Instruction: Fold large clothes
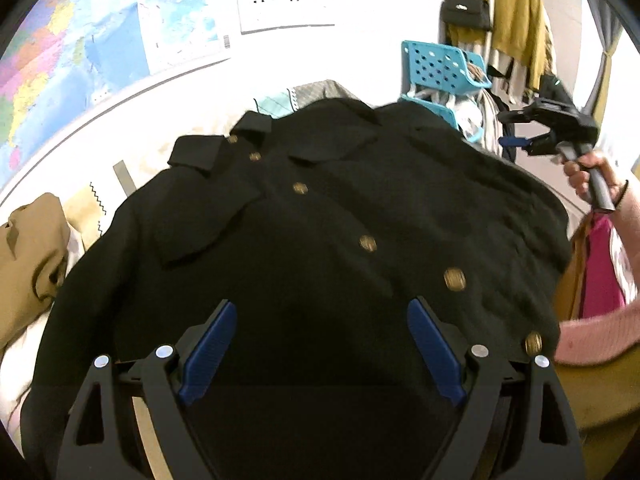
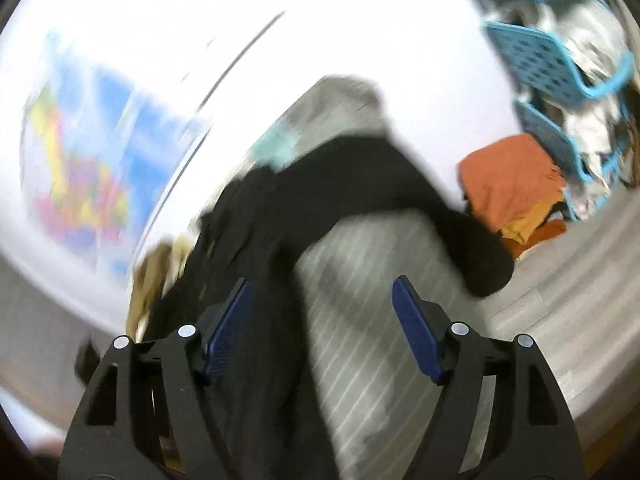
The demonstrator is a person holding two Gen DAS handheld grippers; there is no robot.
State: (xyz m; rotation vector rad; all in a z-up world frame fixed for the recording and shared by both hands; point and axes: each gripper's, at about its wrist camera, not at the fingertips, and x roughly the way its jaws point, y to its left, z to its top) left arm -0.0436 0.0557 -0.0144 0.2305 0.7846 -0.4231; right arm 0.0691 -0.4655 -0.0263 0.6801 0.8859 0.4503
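Observation:
A large black coat with gold buttons lies spread flat, collar at the far end. My left gripper is open just above its near hem, blue pads apart. My right gripper shows in the left wrist view at the far right, held in a hand, open and off the coat. In the blurred right wrist view my right gripper is open over a grey striped surface, with the black coat to the left and a sleeve hanging at the right.
A tan garment lies at the left. Blue perforated baskets with clothes stand behind. A mustard garment and black handbag hang on a rack. Folded orange clothes lie near the baskets. A map covers the wall.

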